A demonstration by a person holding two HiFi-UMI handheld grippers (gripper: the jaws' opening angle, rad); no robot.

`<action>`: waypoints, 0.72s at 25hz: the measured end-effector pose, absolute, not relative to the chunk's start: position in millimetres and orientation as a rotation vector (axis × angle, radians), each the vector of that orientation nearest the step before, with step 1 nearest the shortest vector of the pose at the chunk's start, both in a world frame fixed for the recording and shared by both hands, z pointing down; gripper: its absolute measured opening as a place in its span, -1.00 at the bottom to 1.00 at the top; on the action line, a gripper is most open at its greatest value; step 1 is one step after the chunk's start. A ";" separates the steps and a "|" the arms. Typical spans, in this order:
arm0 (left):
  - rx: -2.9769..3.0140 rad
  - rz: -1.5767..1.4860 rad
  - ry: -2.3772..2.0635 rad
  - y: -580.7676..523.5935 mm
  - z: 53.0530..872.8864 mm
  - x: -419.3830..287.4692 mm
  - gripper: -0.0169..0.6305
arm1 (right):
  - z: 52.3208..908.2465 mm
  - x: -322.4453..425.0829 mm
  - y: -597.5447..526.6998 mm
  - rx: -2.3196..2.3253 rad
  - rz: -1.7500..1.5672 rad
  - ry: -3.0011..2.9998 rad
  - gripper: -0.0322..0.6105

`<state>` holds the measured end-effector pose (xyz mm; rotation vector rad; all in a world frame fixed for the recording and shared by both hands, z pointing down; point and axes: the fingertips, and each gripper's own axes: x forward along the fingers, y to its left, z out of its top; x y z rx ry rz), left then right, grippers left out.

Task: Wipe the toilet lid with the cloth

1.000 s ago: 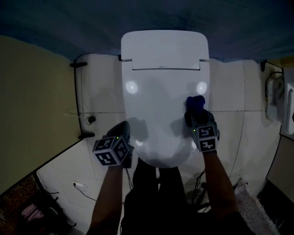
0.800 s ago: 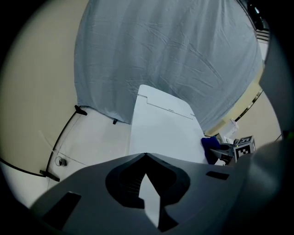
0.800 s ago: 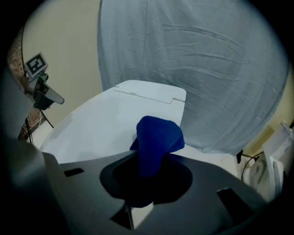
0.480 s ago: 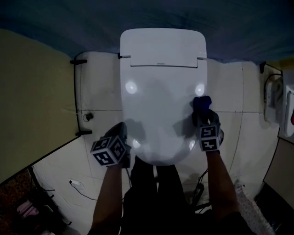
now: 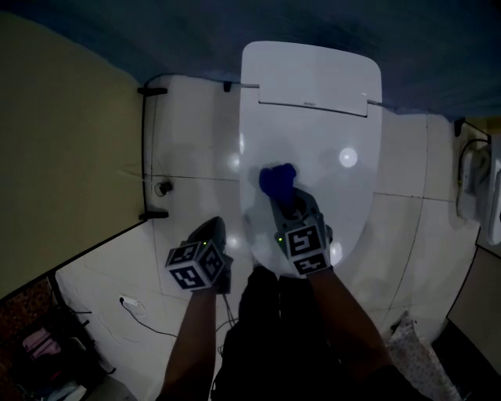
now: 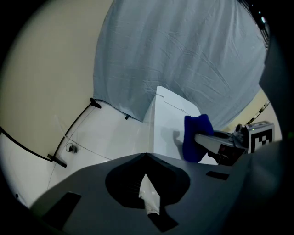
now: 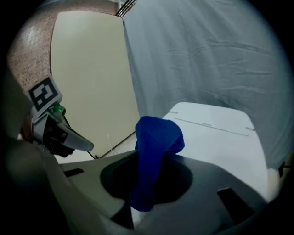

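Observation:
The white toilet lid (image 5: 329, 133) is down, and the head view looks straight onto it. A blue cloth (image 5: 276, 179) is bunched on the lid's left-centre. My right gripper (image 5: 283, 197) is shut on it, and the cloth (image 7: 154, 147) sticks up out of its jaws over the lid (image 7: 220, 137). My left gripper (image 5: 214, 233) hangs off the lid's front left, over the floor, shut and holding nothing. From the left gripper (image 6: 148, 158) I see the cloth (image 6: 195, 137) pressed against the lid (image 6: 165, 126).
White floor tiles (image 5: 188, 157) surround the toilet. A beige wall (image 5: 63, 157) is on the left and a grey-blue sheet (image 5: 235, 23) hangs behind. Black pipe brackets (image 5: 153, 90) sit at the wall, a cable (image 5: 129, 301) lies on the floor, and a white fixture (image 5: 473, 188) is at the right.
My right gripper has carried the blue cloth leftwards from the lid's right edge to its left-centre. The left gripper has stayed by the front left of the toilet.

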<state>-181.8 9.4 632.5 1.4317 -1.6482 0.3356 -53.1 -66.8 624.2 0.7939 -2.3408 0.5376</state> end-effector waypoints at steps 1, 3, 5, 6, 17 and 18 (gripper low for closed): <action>1.423 0.342 -1.645 16.3 634.4 -187.4 -0.97 | 629.6 -76.1 -57.0 0.760 0.578 -2.343 -0.69; 1.405 0.352 -1.643 26.6 637.8 -198.4 -0.97 | 643.9 -111.8 -41.4 0.707 0.633 -2.327 -0.69; 1.404 0.353 -1.639 32.0 638.7 -203.8 -0.97 | 661.2 -129.3 -29.6 0.680 0.654 -2.285 -0.69; 1.410 0.350 -1.634 33.4 639.2 -204.7 -0.97 | 670.4 -132.4 -24.6 0.674 0.659 -2.257 -0.69; 1.444 0.334 -1.589 27.8 647.4 -191.0 -0.97 | 694.4 -102.1 -16.6 0.708 0.671 -2.160 -0.69; 1.453 0.335 -1.586 25.1 646.7 -187.2 -0.97 | 694.5 -93.7 -17.7 0.719 0.672 -2.155 -0.69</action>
